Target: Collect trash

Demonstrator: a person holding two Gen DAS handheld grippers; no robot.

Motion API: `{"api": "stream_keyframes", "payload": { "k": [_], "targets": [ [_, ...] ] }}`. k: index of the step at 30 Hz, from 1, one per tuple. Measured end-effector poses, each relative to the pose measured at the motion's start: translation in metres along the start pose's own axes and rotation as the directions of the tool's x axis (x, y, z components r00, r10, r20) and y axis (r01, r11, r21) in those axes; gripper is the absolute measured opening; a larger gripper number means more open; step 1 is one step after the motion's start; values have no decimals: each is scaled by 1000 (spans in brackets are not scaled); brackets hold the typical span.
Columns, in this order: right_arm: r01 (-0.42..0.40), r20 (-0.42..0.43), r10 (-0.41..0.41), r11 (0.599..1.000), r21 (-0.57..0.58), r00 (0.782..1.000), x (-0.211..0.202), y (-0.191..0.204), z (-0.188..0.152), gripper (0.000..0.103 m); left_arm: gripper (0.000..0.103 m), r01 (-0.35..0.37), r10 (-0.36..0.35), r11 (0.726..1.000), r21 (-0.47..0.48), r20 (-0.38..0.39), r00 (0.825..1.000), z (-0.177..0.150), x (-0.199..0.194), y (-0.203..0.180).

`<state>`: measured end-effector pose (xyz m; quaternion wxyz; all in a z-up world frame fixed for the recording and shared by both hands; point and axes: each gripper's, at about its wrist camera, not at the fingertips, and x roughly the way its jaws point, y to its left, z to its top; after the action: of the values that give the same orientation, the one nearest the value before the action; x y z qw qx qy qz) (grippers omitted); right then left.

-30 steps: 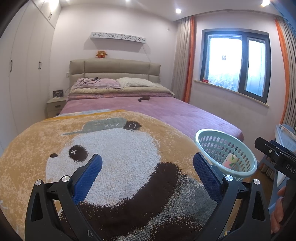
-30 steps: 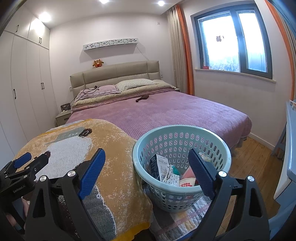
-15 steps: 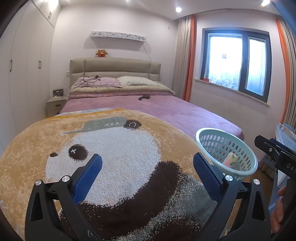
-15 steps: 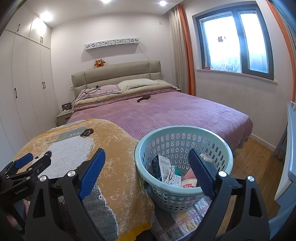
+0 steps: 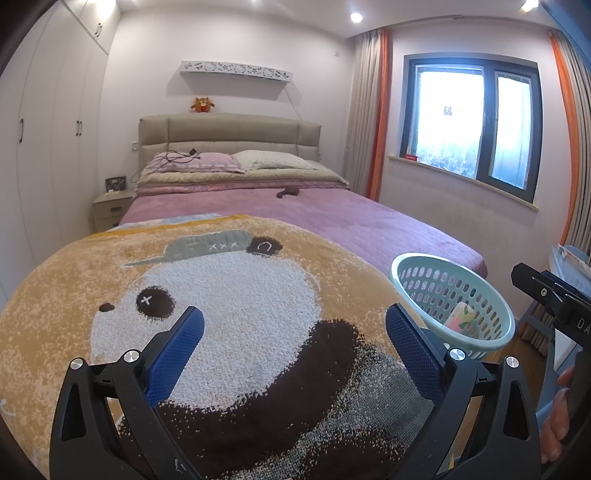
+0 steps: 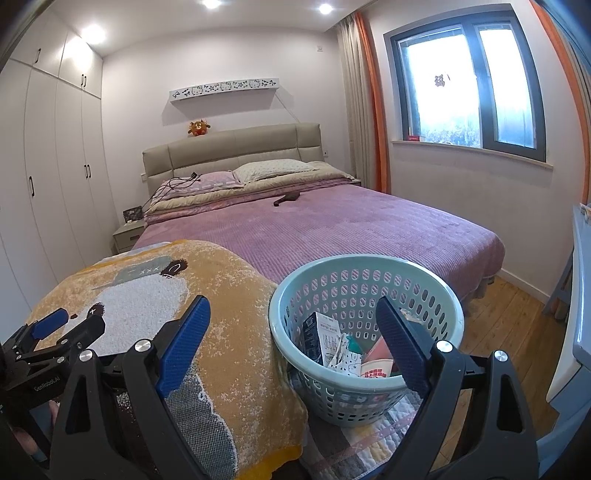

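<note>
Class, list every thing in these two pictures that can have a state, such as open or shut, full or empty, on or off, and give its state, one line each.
left gripper: open, holding nothing
right gripper: open, holding nothing
basket: upright, partly filled with trash
trash: inside the basket
wardrobe doors: shut
curtains: drawn aside
ceiling lights: on
panda blanket: spread flat on the bed

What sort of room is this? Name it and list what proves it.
A home bedroom: a double bed with pillows and a padded headboard, a nightstand beside it, and built-in wardrobes along the wall.
</note>
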<state>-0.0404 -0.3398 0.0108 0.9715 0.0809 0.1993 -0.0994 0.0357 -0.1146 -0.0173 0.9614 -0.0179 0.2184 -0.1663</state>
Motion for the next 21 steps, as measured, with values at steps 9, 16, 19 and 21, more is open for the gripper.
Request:
{"api": "stream_keyframes", "payload": {
  "k": [9, 16, 19, 21],
  "targets": [
    [2, -2, -2, 1000, 2, 1000, 0, -1, 0, 87, 96, 0, 0, 1000, 1, 0, 1000, 0, 0, 0],
    [4, -2, -4, 1000, 0, 1000, 0, -1, 0, 87, 96, 0, 0, 1000, 3, 2, 1000, 0, 0, 1],
    [7, -5, -7, 1000, -1, 1000, 0, -1, 0, 87, 96, -5, 5, 1000, 8, 8, 1000, 1, -1, 1],
    [11, -10, -11, 1000, -2, 1000, 0, -1, 3, 87, 96, -12, 12, 1000, 14, 15, 1000, 2, -3, 1]
  ]
}}
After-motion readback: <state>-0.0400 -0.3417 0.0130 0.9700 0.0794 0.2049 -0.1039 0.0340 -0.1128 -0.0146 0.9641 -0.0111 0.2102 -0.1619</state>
